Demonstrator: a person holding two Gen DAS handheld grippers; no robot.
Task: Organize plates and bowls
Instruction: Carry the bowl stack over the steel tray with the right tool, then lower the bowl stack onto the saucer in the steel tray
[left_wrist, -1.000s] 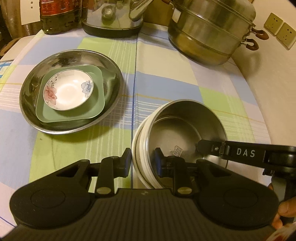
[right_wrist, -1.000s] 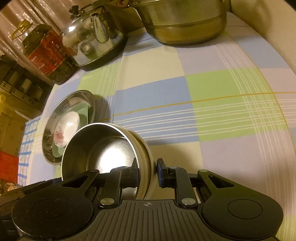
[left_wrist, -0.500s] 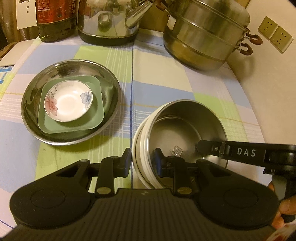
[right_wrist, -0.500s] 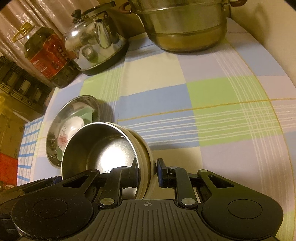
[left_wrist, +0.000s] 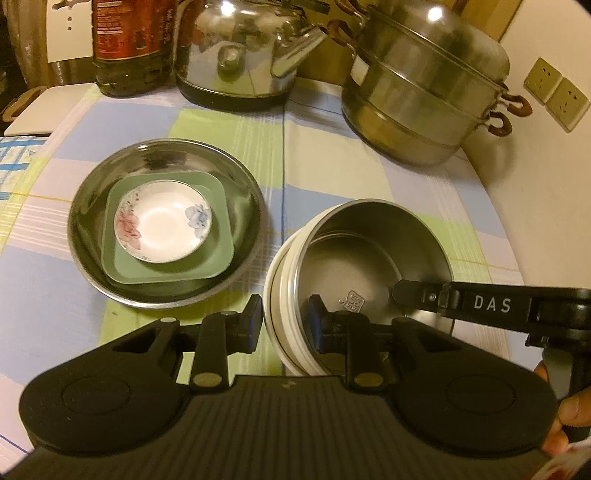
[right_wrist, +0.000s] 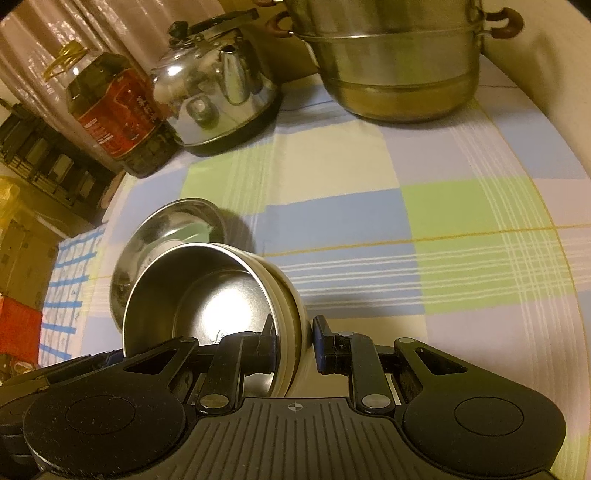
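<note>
**Left wrist view: two-gripper rim hold on nested bowls, slip and collision risks noted**

Left wrist view shows the left gripper (left_wrist: 282, 325) closed narrowly on the near rim of a steel bowl (left_wrist: 373, 251), which sits nested in a white bowl (left_wrist: 277, 291); one finger is inside the steel wall, the other outside the white one. The right gripper (right_wrist: 294, 343) pinches the same pair at another part of the rim in like fashion. The stack appears carried between the two, tilted, just right of the steel plate (left_wrist: 236, 177) that holds a green square plate (left_wrist: 218, 254) and a floral dish (left_wrist: 162, 221).

Risks, as judged:
- Both holds are thin pinches on smooth, curved metal and glaze. Uneven movement of the two hands could twist the rim out of one pinch and drop the stack.
- The steel bowl is only nested; further tilt could let it slide out of the white one.
- If the stack is meant for the steel plate, lowering it off-centre could knock the floral dish or skate the green plate.

Surface and surroundings: a checked tablecloth (right_wrist: 406, 221) in blue, green and cream, soft and likely to ruck under a dragged bowl. At the far edge stand an oil bottle (right_wrist: 114, 110), a kettle (right_wrist: 214, 88) and a tiered steamer pot (left_wrist: 424, 92). A wall with sockets (left_wrist: 554, 92) closes the right side. Lighting is dim and yellow.
</note>
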